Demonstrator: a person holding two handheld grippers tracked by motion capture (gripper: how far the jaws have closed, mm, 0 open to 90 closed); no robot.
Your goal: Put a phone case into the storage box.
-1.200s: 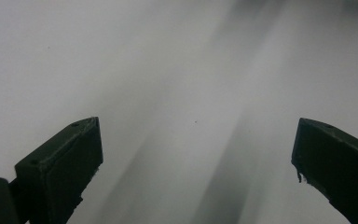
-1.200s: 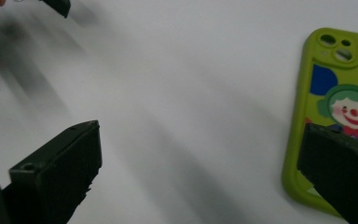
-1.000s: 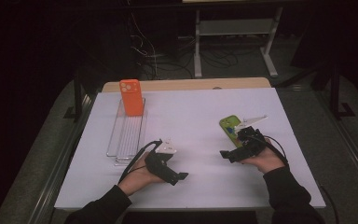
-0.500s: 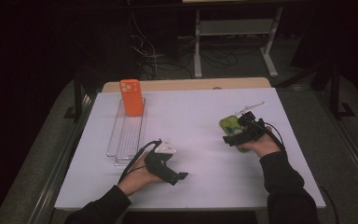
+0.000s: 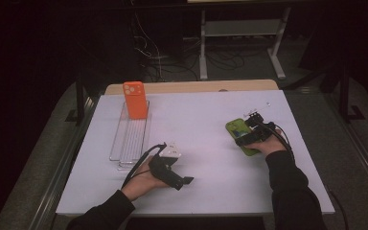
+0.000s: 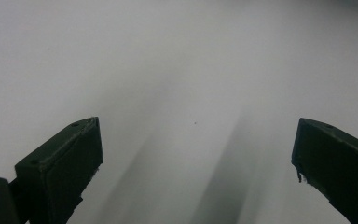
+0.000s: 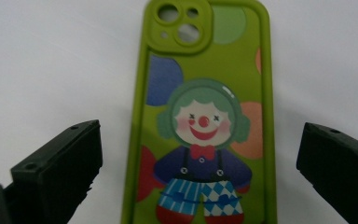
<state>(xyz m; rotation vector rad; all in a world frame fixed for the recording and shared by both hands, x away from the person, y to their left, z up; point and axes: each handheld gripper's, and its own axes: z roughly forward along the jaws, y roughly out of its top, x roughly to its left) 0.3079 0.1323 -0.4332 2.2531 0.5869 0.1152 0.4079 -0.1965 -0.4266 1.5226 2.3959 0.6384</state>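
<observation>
Two grippers: both are held over the white table [image 5: 206, 120], one per hand.
Right gripper [image 5: 253, 134]: positioned at the right side of the table, directly above the green phone case; jaws are spread wide, nothing is clamped.
Green phone case [image 7: 203, 116]: laid flat on the table, back side up, clown print and camera cutout visible; it is framed between the right jaws without being touched in the right gripper view.
Left gripper [image 5: 172, 170]: held low at the near-left of the table; jaws are parted wide over bare white surface, nothing between them.
Orange phone case [image 5: 134, 99]: stood upright at the far end of the clear tray.
Clear tray [image 5: 127, 143]: placed at the left of the table, just beside the left gripper, well apart from the green phone case.
</observation>
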